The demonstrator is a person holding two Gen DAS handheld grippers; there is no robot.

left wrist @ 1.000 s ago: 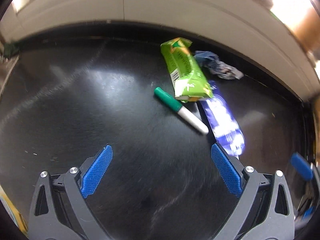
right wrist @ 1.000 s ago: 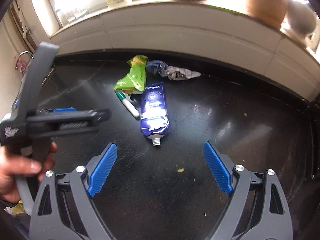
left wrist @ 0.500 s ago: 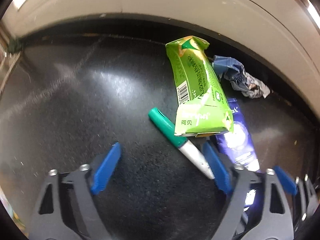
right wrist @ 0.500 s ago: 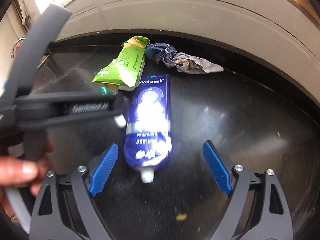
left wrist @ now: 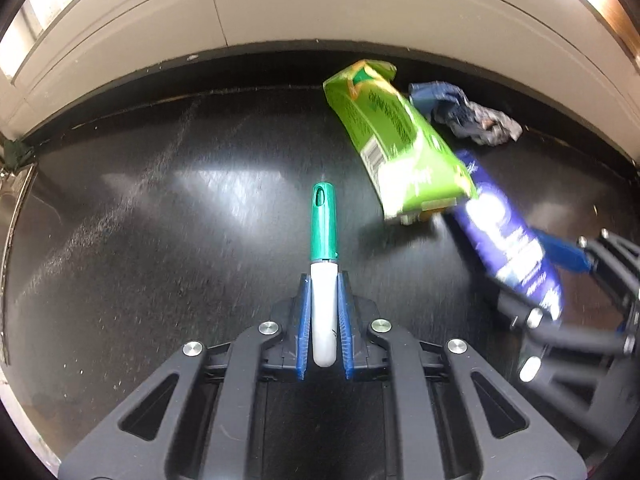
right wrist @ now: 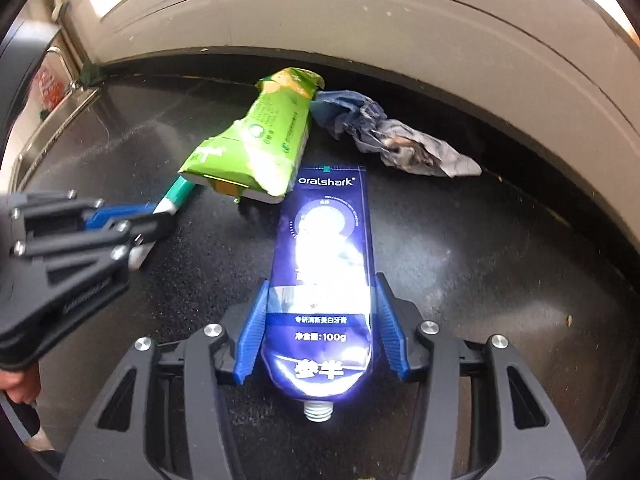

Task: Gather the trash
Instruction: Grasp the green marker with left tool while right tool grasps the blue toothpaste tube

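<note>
On black counter: left hand-held gripper clenched on marker, cap forward; right hand-held gripper closing around toothpaste tube, nozzle rearward.

Bench bare and open left of the marker. Right side crowded: green packet, blue tube and crumpled wrapper lie close together, packet overlapping marker and tube. Wall closes off the far edge behind them.

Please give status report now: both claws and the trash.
Left claw shut on marker. Right claw closing around toothpaste tube. Green wrapper overlaps tube's top corner.
</note>
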